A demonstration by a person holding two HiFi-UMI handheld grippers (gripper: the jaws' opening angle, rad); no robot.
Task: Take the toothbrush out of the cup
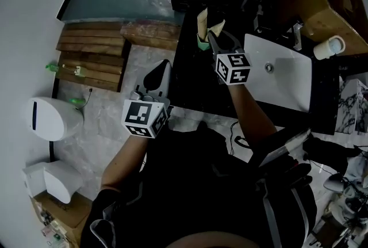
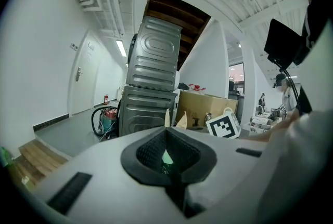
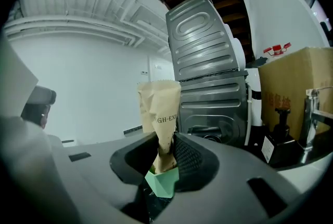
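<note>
A white sink [image 1: 287,86] sits right of centre in the head view, set in a dark counter [image 1: 190,80]. A faucet [image 1: 296,35] is at its upper edge and a white cylinder [image 1: 329,47] lies beyond it at upper right. Wooden boards [image 1: 92,54] lie at upper left, with a green bottle [image 1: 56,67] on their left edge. A rounded white fixture [image 1: 50,118] is at the left edge. In the left gripper view, two stacked metal machines [image 2: 153,77] fill the centre. A vacuum [image 2: 105,118] is at their lower left and a cardboard box [image 2: 208,106] at their right.
</note>
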